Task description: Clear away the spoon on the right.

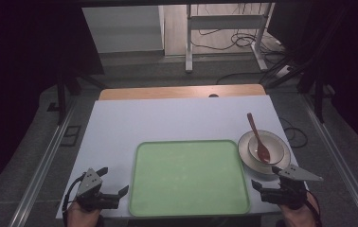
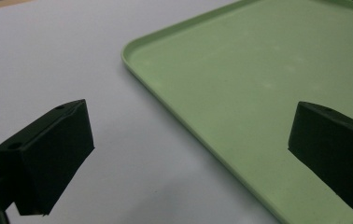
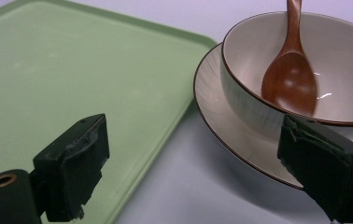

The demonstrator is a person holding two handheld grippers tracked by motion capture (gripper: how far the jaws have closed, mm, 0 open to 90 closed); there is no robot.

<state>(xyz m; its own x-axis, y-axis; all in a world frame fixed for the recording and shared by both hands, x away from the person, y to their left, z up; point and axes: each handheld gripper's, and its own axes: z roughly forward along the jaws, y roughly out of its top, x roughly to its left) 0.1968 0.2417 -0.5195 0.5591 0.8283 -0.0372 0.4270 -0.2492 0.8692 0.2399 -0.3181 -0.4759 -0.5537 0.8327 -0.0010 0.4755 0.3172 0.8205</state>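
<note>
You are holding your left gripper [image 1: 105,187] at the lower left, jaws wide, gripping nothing. The green tray [image 1: 189,208] is sitting bare in the middle, maybe waiting for dishes. Your right gripper [image 1: 267,178], jaws wide too, is hovering near the plate [image 1: 243,150]. The bowl [image 1: 276,142] on it is holding a wooden spoon [image 1: 258,140].
</note>
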